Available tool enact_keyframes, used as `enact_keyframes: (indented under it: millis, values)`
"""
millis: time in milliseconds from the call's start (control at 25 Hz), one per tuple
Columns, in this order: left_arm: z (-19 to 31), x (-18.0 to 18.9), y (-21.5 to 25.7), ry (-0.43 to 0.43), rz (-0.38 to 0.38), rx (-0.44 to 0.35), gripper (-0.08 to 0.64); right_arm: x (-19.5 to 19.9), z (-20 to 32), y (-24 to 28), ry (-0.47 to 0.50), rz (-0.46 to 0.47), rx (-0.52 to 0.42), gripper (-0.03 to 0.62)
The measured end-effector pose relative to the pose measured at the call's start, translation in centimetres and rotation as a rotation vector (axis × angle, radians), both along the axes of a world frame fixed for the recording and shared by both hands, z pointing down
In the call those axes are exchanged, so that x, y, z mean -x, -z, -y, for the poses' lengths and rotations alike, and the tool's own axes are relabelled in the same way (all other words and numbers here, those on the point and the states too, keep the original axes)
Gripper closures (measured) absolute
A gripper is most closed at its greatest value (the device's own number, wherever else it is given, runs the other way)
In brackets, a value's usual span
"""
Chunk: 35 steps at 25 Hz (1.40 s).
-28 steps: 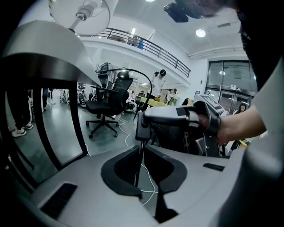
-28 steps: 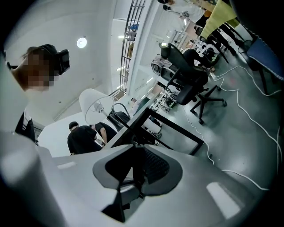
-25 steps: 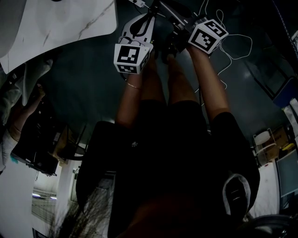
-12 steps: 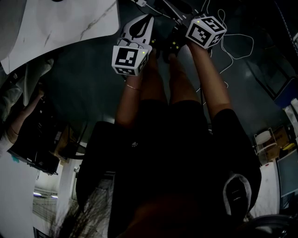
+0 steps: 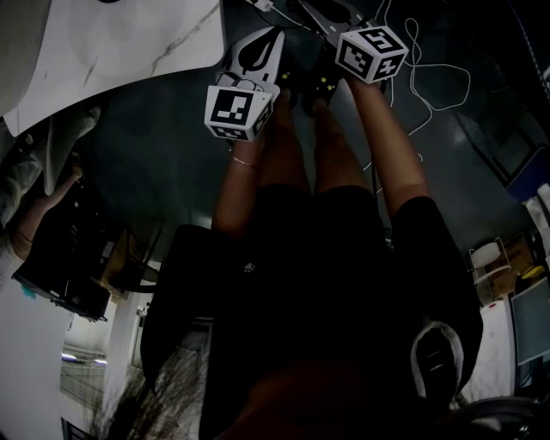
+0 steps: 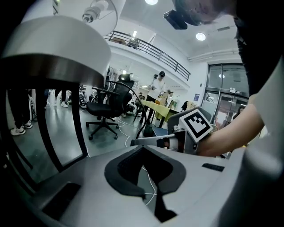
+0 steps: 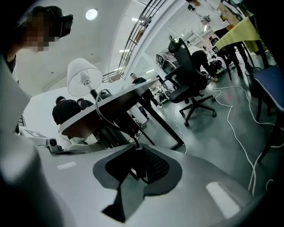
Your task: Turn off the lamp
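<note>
Up at the far end of the head view, your two arms reach out side by side over the dark floor. The left gripper [image 5: 273,36] is beside the corner of the white desk [image 5: 129,43] and the right gripper [image 5: 314,13] is just to its right. Loose white cables [image 5: 430,77] trail on the floor further right. This view is too dim to show what either gripper has.

From the left gripper view, your fingers [image 6: 126,170] stand released with nothing between them; only floor and a thin white cable show through the gap. The desk's pale top fills the upper left. What seems to be the lamp [image 6: 95,9] peeks in at the top edge above it, and your right gripper reaches across on the right.

From the right gripper view, the lamp stands on the desk, far off to the left and well apart from you. Its black cord [image 7: 116,128] loops down off the desk edge and runs straight into your fingers [image 7: 155,166]. They are clenched on a dark block on that cord, most likely the inline switch [image 7: 137,163].

So I judge the reach and the grasp done. The shade looks pale white and I cannot tell whether the bulb is lit, so treat the click itself as not yet confirmed. After that, only letting go is left.
</note>
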<state>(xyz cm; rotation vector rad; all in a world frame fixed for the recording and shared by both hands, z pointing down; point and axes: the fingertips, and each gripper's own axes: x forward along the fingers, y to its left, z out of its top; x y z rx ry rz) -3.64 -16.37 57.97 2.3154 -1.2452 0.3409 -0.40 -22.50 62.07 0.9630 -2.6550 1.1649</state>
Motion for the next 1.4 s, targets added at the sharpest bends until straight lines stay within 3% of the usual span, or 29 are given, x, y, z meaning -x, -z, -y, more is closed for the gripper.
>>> enact_keyframes:
  millis: [560,920,1400]
  values:
    - [-0.6,0.6,0.3,0.016,0.01,0.011,0.554,0.0,-0.7,-0.6,0.009,-0.066,0.003,0.528]
    - [-1.0,0.0,1.3,0.008,0.012,-0.014,0.554,-1.3,-1.2,1.4,-0.035,-0.045,-0.039,0.591]
    - [-2.1,-1.4,3.2,-0.029,0.029,-0.016,0.554,-2.7,-3.1,5.9,-0.044,0.02,-0.077,0.592]
